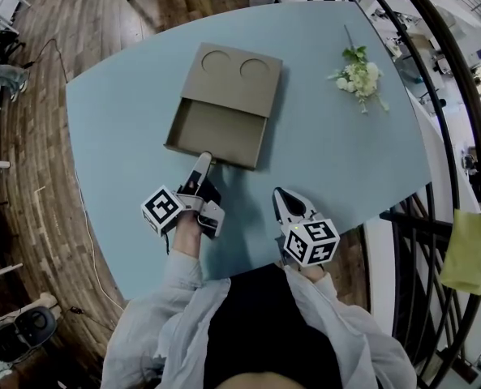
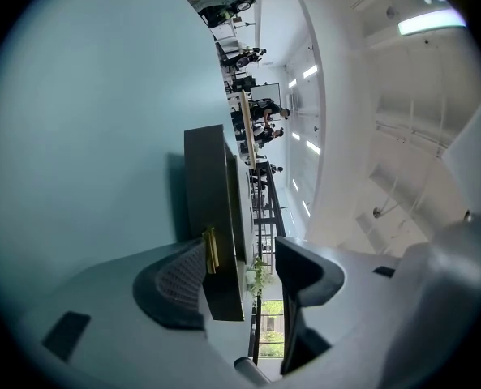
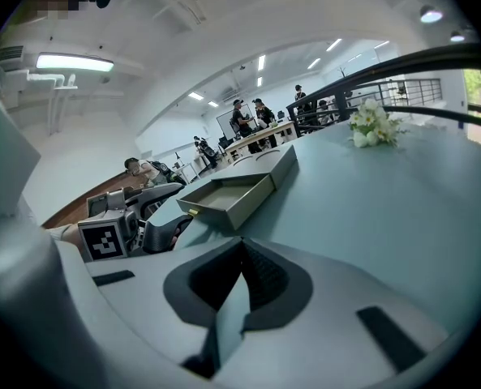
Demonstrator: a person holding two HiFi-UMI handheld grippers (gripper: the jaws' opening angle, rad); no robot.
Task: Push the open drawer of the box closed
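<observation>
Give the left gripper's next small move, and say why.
Probably ease the left gripper forward toward the box, pushing the drawer in. The drawer stands pulled out, and the gripper's open jaws straddle its front panel by the gold handle.

A pale blue table (image 1: 329,152) with rounded corners stands on a dark wood plank floor (image 1: 29,152) in a bright, open-plan hall. A curved black railing (image 3: 435,55) runs along one side of the table, with a yellow-green cloth (image 1: 470,250) hanging at it. Strip lights (image 3: 74,61) glow on the white ceiling (image 3: 224,23). In the distance, people (image 3: 248,116) stand and sit around desks (image 3: 260,140). A thin cable (image 1: 82,217) trails across the floor.
</observation>
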